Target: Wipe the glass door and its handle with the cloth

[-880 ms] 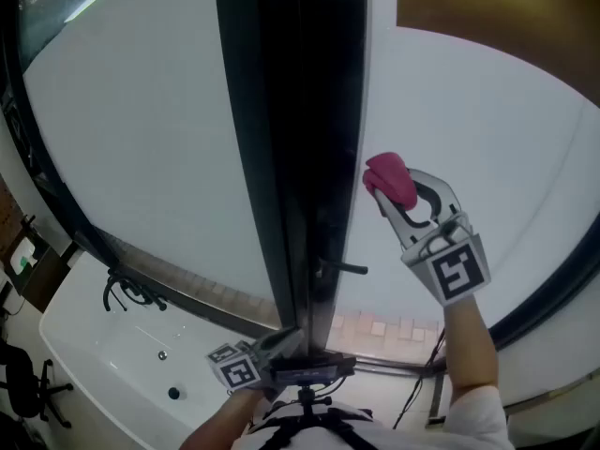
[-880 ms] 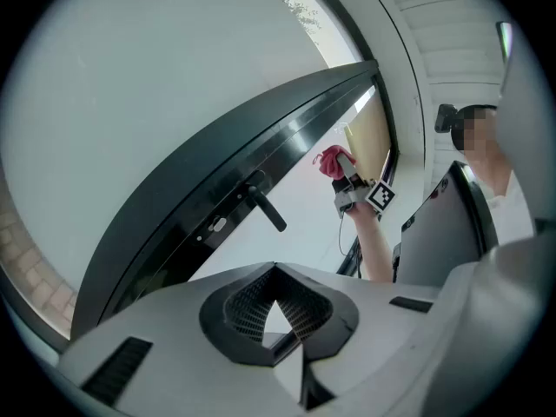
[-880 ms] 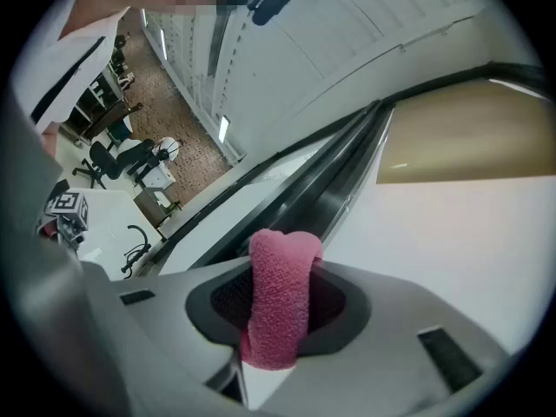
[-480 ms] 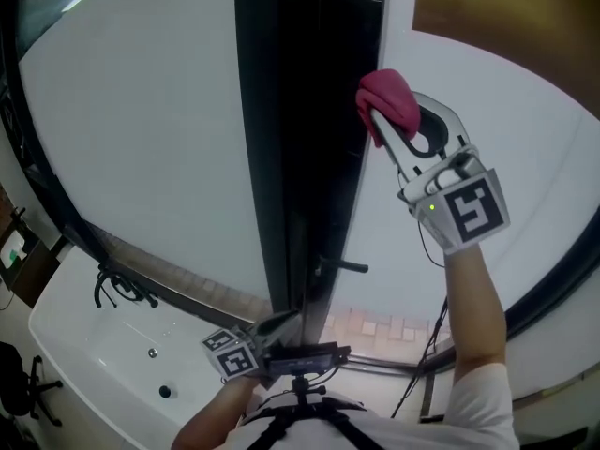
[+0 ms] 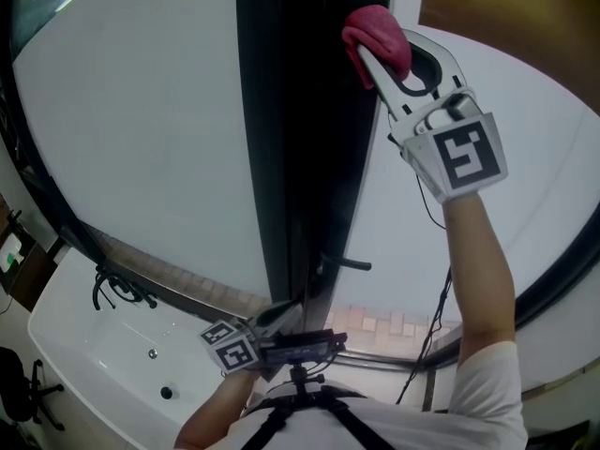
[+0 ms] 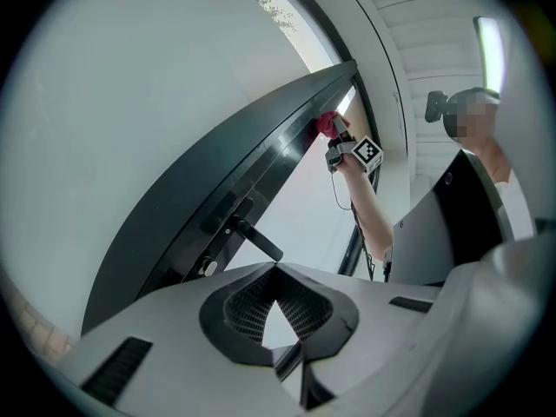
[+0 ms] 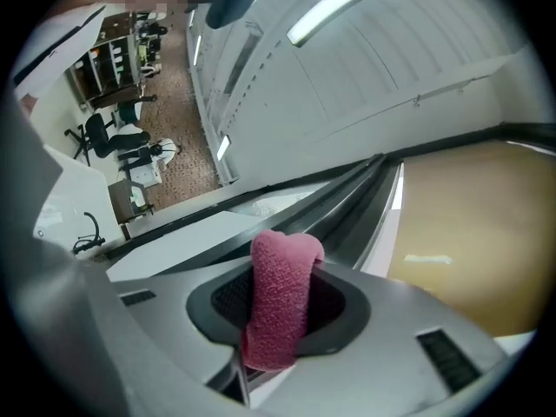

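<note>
Your right hand-held gripper (image 5: 382, 52), clenched on the cloth (image 5: 375, 26), has climbed the door edge (image 5: 300, 139); the handle (image 5: 349, 264) waits well below it

Cloth (image 7: 278, 294): pink terry, rough, nubby loops. Glass door (image 5: 141, 129): pane looked frosted, matt white. Door frame (image 6: 252, 159): dark, smooth, semi-gloss, looked metal. Handle (image 6: 254, 237): black, matt. Right gripper (image 7: 282, 272): shell was smooth matt grey plastic; pads (image 7: 228, 298) black, cross-ribbed.
</note>
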`<state>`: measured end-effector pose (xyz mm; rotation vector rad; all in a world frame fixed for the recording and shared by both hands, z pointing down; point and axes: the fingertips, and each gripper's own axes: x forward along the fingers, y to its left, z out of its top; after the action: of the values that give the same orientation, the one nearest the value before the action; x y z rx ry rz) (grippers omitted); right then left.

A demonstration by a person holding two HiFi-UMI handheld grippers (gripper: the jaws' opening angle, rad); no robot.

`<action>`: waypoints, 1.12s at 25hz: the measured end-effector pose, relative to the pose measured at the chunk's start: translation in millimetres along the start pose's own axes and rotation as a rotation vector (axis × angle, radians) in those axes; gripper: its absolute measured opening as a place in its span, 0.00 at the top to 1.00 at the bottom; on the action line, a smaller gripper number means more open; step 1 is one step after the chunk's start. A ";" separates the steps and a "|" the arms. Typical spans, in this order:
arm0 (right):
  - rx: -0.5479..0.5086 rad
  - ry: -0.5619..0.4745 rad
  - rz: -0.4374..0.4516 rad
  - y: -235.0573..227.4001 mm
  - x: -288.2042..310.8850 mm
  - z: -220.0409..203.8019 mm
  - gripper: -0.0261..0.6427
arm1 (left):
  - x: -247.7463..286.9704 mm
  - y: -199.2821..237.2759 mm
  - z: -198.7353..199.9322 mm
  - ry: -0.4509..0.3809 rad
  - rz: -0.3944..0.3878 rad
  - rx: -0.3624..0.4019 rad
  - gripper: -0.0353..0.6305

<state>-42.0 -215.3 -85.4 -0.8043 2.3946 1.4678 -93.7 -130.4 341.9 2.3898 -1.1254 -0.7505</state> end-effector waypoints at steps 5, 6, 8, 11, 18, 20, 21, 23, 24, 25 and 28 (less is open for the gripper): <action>-0.077 0.034 -0.005 5.9 12.6 -10.2 0.81 | 1.6 5.0 4.4 -0.008 -0.003 -0.003 0.96; -0.081 0.044 -0.002 7.3 15.1 -14.4 0.81 | 1.7 6.3 4.6 -0.009 -0.001 -0.003 0.96; -0.089 0.063 0.009 11.8 18.1 -22.9 0.81 | 1.4 7.9 2.9 -0.008 0.004 -0.008 0.96; -0.110 0.081 0.026 21.0 18.5 -27.9 0.81 | -0.1 7.5 -1.7 -0.007 0.008 -0.019 0.96; -0.177 0.112 0.079 42.4 16.3 -34.1 0.81 | 0.3 5.6 -9.5 -0.004 0.010 -0.044 0.96; -0.177 0.122 0.090 47.3 14.2 -36.0 0.81 | -0.7 5.8 -12.0 -0.003 0.014 -0.055 0.96; -0.175 0.127 0.096 49.7 13.0 -37.2 0.81 | -1.0 5.9 -13.2 -0.004 0.017 -0.061 0.96; -0.175 0.138 0.105 54.6 10.2 -41.1 0.81 | -0.9 6.3 -15.8 -0.003 0.019 -0.069 0.96; -0.176 0.143 0.107 57.3 8.9 -43.2 0.81 | -0.6 6.4 -16.9 -0.001 0.020 -0.072 0.96; -0.179 0.147 0.109 60.0 7.8 -45.1 0.81 | -0.4 6.4 -17.7 0.000 0.021 -0.074 0.96; -0.174 0.153 0.119 67.3 4.8 -48.7 0.81 | 0.3 5.8 -18.1 -0.001 0.022 -0.082 0.96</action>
<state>-78.8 -235.8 -13.6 -0.8534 2.4891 1.7401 -85.8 -132.0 359.1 2.3061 -1.0985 -0.7758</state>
